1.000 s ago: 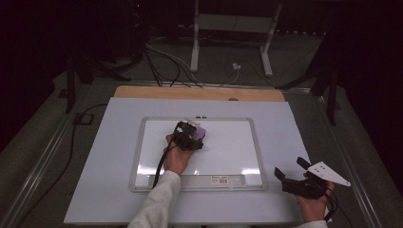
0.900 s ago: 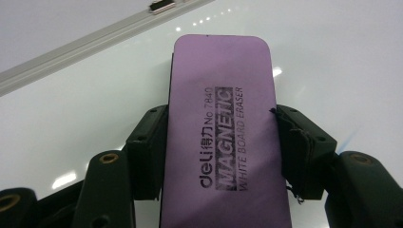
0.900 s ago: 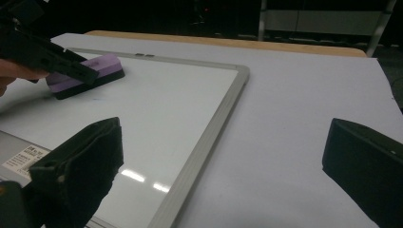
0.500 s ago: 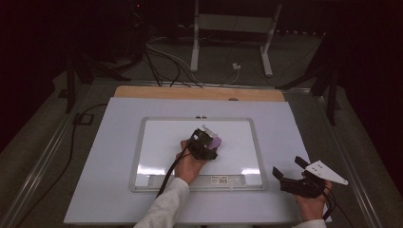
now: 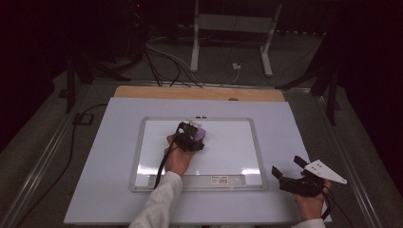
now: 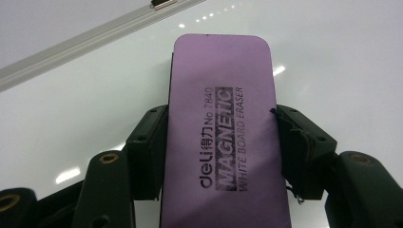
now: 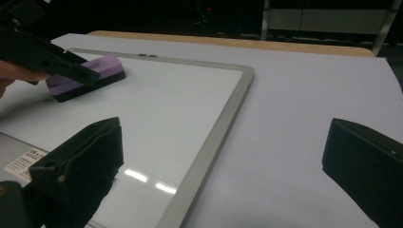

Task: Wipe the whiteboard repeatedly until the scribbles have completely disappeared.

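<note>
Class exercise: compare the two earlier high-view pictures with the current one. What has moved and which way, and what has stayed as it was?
The left gripper, shut on the purple eraser, went right and toward the person across the whiteboard, then back left and away, ending near where it began. Its hold never changed. The right gripper stayed open at the table's near right, and the whiteboard did not shift.

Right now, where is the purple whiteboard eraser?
The purple whiteboard eraser sits clamped in the left gripper, flat on the whiteboard, near its far edge.
</note>
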`<state>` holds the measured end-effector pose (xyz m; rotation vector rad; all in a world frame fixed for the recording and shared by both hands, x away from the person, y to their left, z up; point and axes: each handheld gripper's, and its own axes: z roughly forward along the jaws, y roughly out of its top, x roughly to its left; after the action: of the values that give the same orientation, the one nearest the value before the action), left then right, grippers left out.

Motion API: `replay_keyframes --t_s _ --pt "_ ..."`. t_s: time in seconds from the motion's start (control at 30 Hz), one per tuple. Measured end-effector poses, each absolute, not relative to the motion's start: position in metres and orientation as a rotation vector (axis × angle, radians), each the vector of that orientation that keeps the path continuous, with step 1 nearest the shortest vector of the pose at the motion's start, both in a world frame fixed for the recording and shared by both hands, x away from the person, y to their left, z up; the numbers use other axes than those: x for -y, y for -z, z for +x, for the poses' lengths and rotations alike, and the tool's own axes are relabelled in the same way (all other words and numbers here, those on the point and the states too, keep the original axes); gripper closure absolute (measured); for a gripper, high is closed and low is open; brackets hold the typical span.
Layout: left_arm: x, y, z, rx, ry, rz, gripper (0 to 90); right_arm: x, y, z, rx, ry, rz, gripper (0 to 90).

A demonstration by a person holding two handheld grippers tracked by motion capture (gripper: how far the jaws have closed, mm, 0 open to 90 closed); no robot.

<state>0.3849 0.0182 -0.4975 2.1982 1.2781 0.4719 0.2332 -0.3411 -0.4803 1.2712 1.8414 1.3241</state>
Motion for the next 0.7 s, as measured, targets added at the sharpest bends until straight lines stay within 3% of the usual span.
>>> replay_keyframes --t_s 0.33,0.7 --pt "0.031 0.498 0.356 -1.081 -0.392 2.261 41.9 0.343 0.480 0.231 -1.837 -1.311 1.278 0.0" --pt "0.011 0.480 0.354 -1.123 -0.406 2.180 41.9 0.346 0.480 0.229 -1.829 -1.309 1.277 0.0"
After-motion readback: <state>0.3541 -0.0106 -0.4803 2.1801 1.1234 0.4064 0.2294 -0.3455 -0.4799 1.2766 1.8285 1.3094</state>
